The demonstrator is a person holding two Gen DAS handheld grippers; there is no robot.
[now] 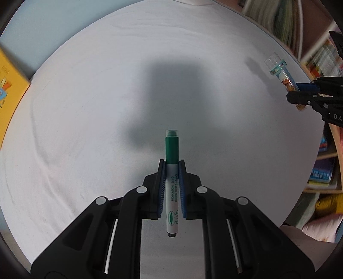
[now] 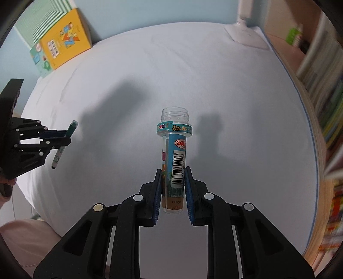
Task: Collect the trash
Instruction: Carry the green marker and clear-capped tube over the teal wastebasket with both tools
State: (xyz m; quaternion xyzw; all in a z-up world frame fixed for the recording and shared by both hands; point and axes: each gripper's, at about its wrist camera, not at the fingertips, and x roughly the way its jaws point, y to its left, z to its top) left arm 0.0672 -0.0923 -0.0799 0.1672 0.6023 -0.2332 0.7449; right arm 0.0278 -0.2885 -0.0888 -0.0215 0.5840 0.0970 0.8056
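Note:
My left gripper [image 1: 172, 166] is shut on a green-capped white marker [image 1: 172, 171] and holds it above the white table [image 1: 85, 128], cap pointing forward. My right gripper [image 2: 173, 171] is shut on a clear, capless plastic bottle [image 2: 174, 150] with a blue label and barcode, mouth pointing forward. The right gripper with the bottle [image 1: 283, 74] shows at the right edge of the left wrist view. The left gripper with the marker [image 2: 64, 143] shows at the left edge of the right wrist view.
A yellow book [image 2: 64, 40] and a green striped book [image 2: 40, 19] lie at the table's far left corner. A white lamp base [image 2: 246, 34] stands at the far right. Bookshelves [image 2: 321, 85] run along the right side.

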